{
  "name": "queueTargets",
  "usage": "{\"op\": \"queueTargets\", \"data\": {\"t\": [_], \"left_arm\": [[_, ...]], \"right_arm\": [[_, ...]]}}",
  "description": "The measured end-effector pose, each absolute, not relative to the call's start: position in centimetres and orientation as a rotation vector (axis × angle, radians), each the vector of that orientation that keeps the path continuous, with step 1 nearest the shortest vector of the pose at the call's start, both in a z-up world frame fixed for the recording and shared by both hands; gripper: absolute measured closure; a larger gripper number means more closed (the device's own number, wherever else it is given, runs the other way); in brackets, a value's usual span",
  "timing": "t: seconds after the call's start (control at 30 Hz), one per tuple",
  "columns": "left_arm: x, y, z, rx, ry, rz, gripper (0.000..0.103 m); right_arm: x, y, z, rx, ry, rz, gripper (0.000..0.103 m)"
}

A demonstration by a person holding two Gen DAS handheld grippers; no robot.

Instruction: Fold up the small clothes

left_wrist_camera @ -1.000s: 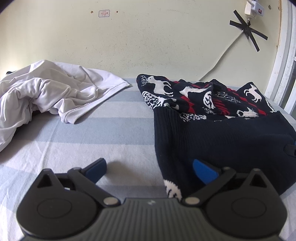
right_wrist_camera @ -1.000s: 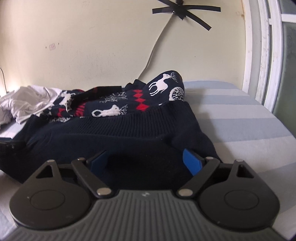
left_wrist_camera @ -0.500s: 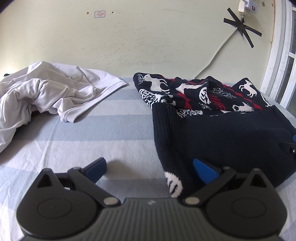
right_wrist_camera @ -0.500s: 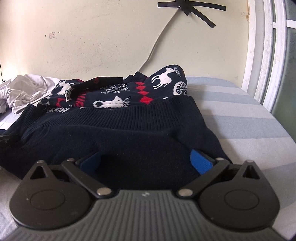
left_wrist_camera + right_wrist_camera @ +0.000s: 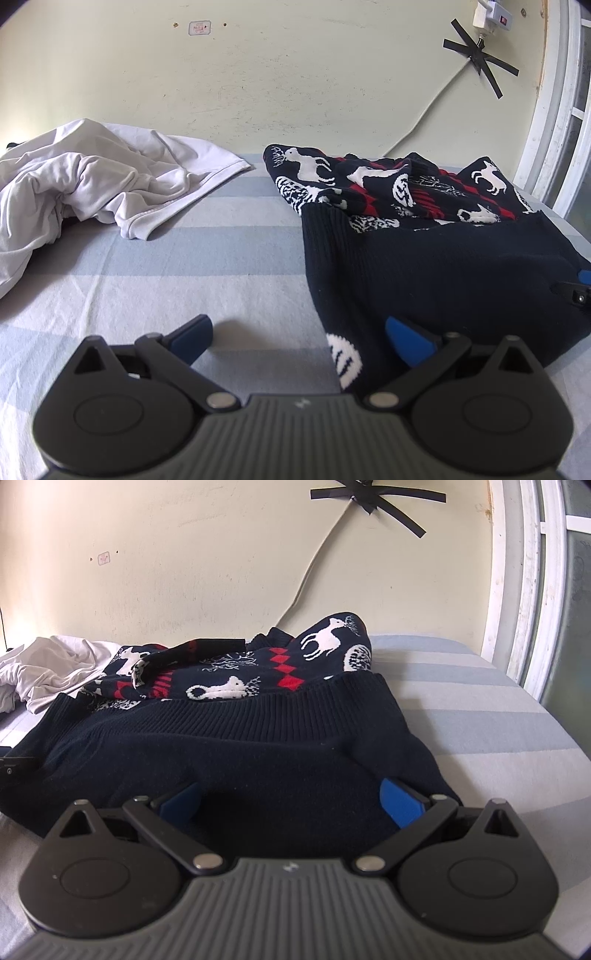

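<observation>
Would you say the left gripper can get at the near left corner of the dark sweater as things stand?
Probably yes. The left gripper is open, and the dark sweater has its near corner lying flat on the striped sheet between the blue fingertips, with nothing over it.

Navy reindeer-patterned sweater, blue-striped sheet

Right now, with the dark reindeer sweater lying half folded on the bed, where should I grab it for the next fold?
Probably the near edge of the navy reindeer sweater, one corner each. The open right gripper already straddles the right corner; the open left gripper sits at the left one. Come in low from the near side, since that plain folded edge lies flat on the striped bedsheet.
</observation>
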State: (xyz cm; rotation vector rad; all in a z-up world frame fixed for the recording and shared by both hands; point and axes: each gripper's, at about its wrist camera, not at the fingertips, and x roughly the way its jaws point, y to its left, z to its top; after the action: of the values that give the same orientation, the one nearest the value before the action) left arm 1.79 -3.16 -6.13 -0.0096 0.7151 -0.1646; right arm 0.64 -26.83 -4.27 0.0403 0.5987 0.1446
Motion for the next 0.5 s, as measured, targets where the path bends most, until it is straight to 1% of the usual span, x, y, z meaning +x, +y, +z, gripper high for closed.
{"op": "queueTargets", "data": {"t": [0.5], "left_arm": [[1.83, -3.17, -6.14, -0.001, 0.724, -0.177, 0.000]], "right_arm": [[0.80, -26.26, -4.39, 0.029, 0.615, 0.099, 0.000]]}}
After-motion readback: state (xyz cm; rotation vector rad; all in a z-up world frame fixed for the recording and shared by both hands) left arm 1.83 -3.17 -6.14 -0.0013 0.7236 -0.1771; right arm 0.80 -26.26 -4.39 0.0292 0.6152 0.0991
